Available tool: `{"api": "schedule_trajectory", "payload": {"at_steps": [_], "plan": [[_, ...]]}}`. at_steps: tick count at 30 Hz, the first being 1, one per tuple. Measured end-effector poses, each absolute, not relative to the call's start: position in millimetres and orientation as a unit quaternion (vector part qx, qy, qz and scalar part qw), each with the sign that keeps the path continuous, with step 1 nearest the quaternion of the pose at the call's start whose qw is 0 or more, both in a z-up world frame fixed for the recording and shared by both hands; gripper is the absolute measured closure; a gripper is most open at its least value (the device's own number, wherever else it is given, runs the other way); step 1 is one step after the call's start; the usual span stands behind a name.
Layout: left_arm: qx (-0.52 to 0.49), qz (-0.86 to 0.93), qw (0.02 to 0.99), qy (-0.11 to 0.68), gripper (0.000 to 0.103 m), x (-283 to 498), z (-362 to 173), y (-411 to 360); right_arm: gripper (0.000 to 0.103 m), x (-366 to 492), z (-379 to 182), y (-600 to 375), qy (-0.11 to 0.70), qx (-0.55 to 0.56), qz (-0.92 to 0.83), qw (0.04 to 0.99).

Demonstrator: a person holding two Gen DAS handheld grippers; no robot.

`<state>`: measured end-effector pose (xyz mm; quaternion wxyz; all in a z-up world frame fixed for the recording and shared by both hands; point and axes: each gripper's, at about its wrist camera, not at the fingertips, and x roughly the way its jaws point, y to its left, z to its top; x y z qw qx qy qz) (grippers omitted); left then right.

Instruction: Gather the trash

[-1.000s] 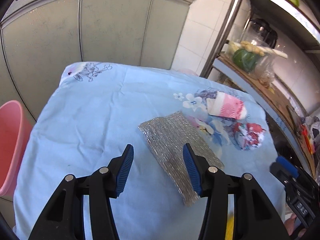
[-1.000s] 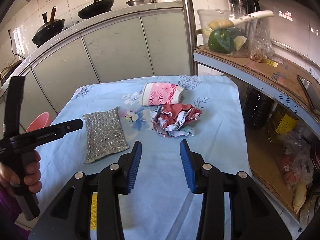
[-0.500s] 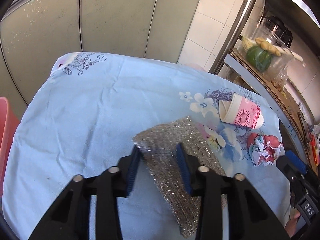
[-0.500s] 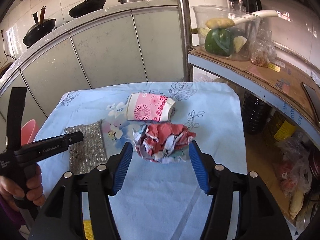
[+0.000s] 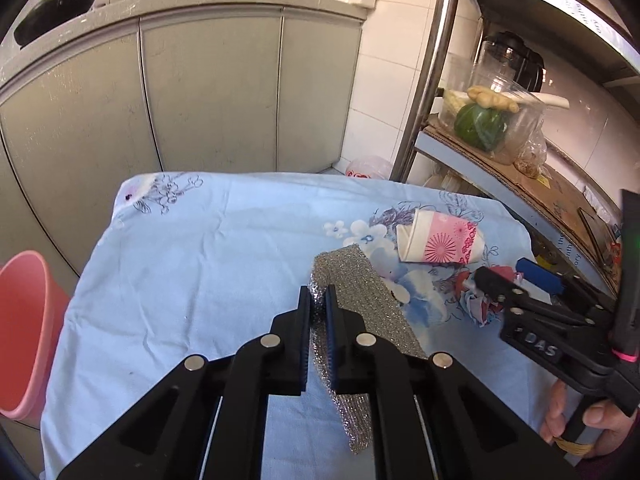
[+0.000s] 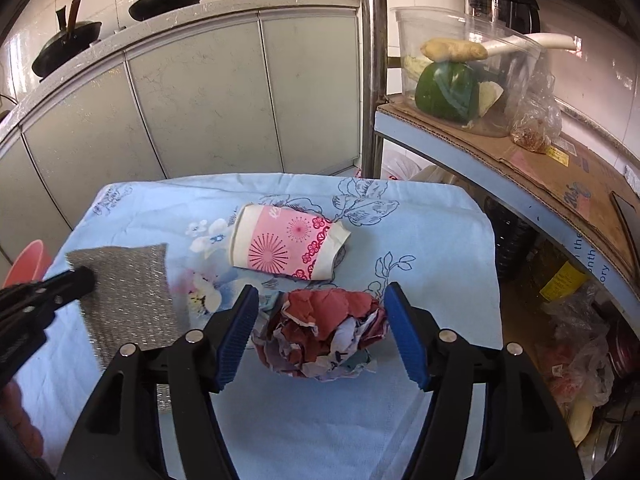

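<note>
Table with blue floral cloth (image 5: 208,264) fills both views; pink bin (image 5: 28,332) sits off its edge at 9 o'clock in the left wrist view, likely the drop target. Silver mesh scouring pad (image 5: 360,300) lies flat on the cloth, centre-right; left gripper (image 5: 318,300) is pinched down on its near-left edge, jaws almost together with a fold of mesh between them. Pad looks light, floppy and non-slip, so an edge grab should hold, though it will dangle when lifted. Pink paper cup (image 6: 286,242) lies on its side at 12 o'clock from the right gripper (image 6: 320,328); thin-walled, crushes easily, best taken across the body. Crumpled paper wad (image 6: 324,332) sits between the right gripper's blue pads, jaws wide apart and straddling it, nothing gripped yet. Wad is light and springy; squeeze across the middle, close firmly.
</note>
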<state>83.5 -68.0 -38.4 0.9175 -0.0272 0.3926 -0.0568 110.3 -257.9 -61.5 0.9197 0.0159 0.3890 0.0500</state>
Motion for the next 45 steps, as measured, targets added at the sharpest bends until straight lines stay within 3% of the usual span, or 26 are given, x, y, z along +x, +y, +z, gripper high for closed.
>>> {"api": "schedule_trajectory", "payload": {"at_steps": [10, 12, 18, 26, 45], "plan": [[-0.014, -0.054, 0.927, 0.371, 0.097, 70, -24, -74, 0.037, 109, -66, -257, 0.386, 0.009, 0.049, 0.921], [-0.012, -0.052, 0.928, 0.368, 0.097, 67, -22, -75, 0.046, 106, -66, -258, 0.383, 0.008, 0.044, 0.922], [-0.012, -0.047, 0.930, 0.364, 0.097, 62, -18, -73, 0.058, 98, -64, -260, 0.380, 0.012, 0.043, 0.924], [-0.009, -0.034, 0.935, 0.352, 0.097, 51, -10, -68, 0.068, 82, -56, -254, 0.371, 0.016, 0.058, 0.927], [-0.021, 0.006, 0.946, 0.324, 0.097, 20, 15, -44, 0.068, 50, -24, -227, 0.344, 0.020, 0.103, 0.933]]}}
